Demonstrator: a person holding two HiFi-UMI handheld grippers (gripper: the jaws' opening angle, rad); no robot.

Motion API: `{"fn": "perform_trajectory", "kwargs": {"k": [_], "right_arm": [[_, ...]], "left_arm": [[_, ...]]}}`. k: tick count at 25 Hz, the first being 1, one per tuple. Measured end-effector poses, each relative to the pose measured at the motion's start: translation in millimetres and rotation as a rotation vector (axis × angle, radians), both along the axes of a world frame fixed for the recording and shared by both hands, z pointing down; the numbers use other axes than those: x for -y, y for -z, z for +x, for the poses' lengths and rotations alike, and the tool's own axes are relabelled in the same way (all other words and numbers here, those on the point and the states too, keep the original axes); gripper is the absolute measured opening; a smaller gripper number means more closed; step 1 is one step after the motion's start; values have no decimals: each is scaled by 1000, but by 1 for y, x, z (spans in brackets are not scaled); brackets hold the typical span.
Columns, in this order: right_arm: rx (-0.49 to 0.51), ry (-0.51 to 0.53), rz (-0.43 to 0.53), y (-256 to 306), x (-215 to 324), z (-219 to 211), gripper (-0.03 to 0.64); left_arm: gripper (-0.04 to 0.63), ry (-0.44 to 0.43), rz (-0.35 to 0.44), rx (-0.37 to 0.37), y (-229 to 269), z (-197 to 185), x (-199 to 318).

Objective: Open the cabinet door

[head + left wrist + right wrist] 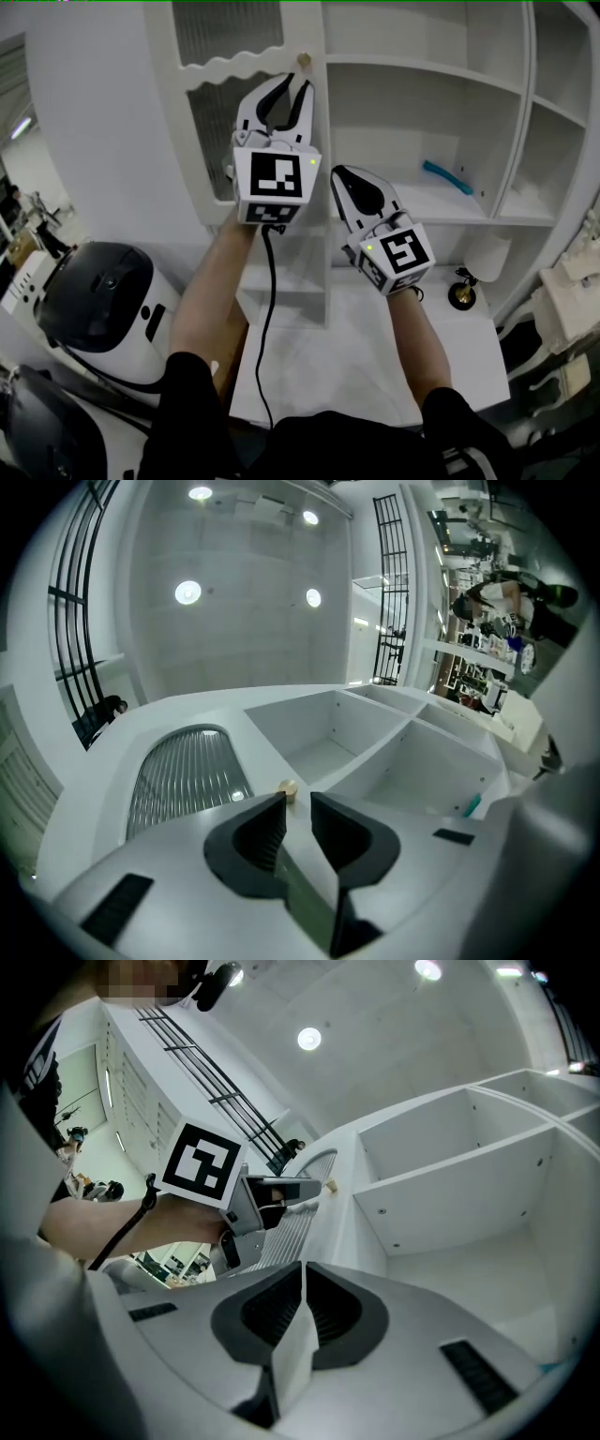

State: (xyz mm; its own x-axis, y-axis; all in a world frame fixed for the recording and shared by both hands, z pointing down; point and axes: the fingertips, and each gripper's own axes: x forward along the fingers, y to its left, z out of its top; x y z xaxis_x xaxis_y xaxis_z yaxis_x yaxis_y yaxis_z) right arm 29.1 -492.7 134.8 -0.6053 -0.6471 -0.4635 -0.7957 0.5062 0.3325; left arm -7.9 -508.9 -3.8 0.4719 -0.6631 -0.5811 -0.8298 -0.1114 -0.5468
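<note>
The white cabinet door (211, 66) has ribbed glass panels and a small brass knob (305, 60) at its right edge. It looks closed. My left gripper (294, 86) is raised in front of the door, open, with its tips just below the knob and nothing between them. In the left gripper view the knob (288, 788) sits right beyond the open left gripper (298, 806), near the tip of the left finger. My right gripper (338, 174) is lower and to the right, shut and empty, facing the open shelves. In the right gripper view, the right gripper (302, 1274) has its pads pressed together.
Open white shelves (422, 70) fill the cabinet's right side; a teal object (446, 175) lies on one. A black-and-white machine (103, 300) stands at the lower left. A small brass-footed item (462, 292) sits on the low ledge. A black cable (266, 319) hangs from the left gripper.
</note>
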Motion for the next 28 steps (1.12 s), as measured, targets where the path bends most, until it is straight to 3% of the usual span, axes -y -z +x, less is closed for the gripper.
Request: {"fn": "perform_trajectory", "kwargs": {"k": [10,23,24,26,28], "right_arm": [[-34,40,2,6,5,-9,20],[21,76,-47,6,25,7,23],[21,89,-58,5,27,7,45],[19,128,-86,1,30,4,150],[21,147,-107,-1,35,1,153]], "left_arm": [[107,51,-13,102,26,10,24],[81,57,6,68,31,11,31],[81,56,9,66,31,11,30],[80,47,8,55,31,11,29],[80,30,-3,45,31,11,29]]}}
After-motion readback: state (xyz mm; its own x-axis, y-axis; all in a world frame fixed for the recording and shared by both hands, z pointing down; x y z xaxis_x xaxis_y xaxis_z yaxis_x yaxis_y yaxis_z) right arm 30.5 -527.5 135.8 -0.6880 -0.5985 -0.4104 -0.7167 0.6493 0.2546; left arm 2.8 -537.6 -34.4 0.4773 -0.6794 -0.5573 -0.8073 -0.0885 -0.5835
